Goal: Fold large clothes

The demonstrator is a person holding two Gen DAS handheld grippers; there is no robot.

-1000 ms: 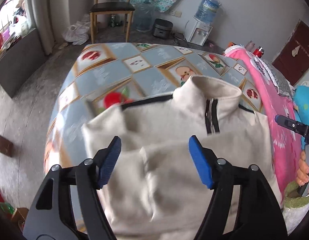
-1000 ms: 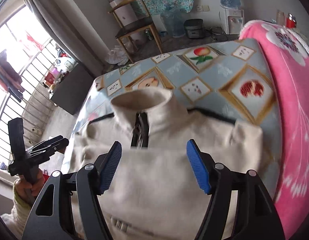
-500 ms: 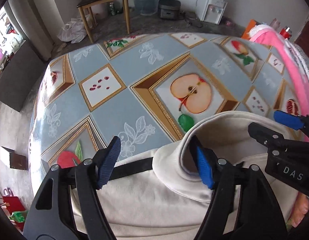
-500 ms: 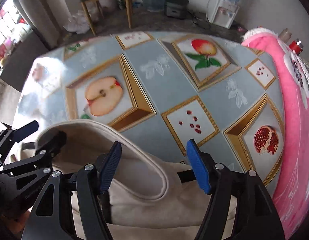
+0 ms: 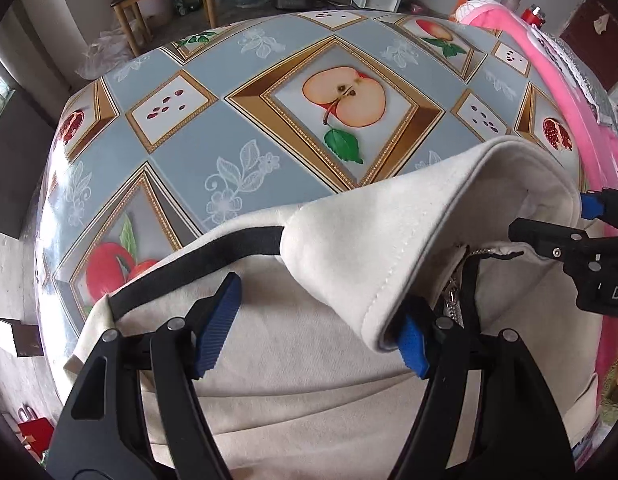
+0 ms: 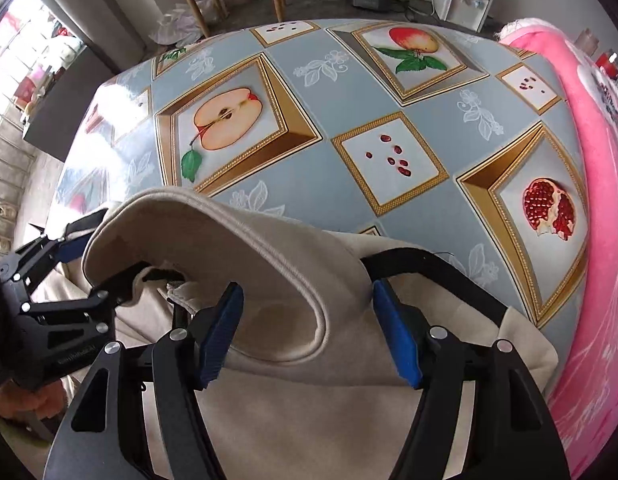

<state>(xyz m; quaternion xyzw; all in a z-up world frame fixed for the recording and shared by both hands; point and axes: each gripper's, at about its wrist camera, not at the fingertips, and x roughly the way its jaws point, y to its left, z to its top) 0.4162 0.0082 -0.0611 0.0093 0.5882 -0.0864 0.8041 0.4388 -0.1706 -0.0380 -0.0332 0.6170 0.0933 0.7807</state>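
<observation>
A: Item one, table (image 5: 237, 132). Fruit-print oilcloth, far half bare.

B: Item two, jacket (image 5: 309, 360). Cream, black trim (image 5: 197, 256) along the shoulder seams, zip (image 5: 453, 300) at the neck. It lies flat on the near half of the table, collar (image 5: 389, 220) standing up towards the far side. A second ago both cameras looked over the whole chest from further back; now the collar fills each view.

A: Meaning both tools have come down onto the neckline. Item three, left gripper (image 5: 313, 328)?

B: Jaws spread wide, no change in the gap. One pad (image 5: 217, 324) sits on the shoulder cloth; the other is half hidden under the collar's edge. Nothing pinched that I can see.

A: Item four, right gripper (image 6: 309, 336).

B: Its jaws are closing, with the collar's right end and the shoulder seam between them. The pads (image 6: 397, 336) don't yet appear to squeeze the cloth.

A: Reading for the fold?

B: Likely the grasp stage: one hold each side of the collar, then the top can be carried over. The fold itself isn't begun.
</observation>
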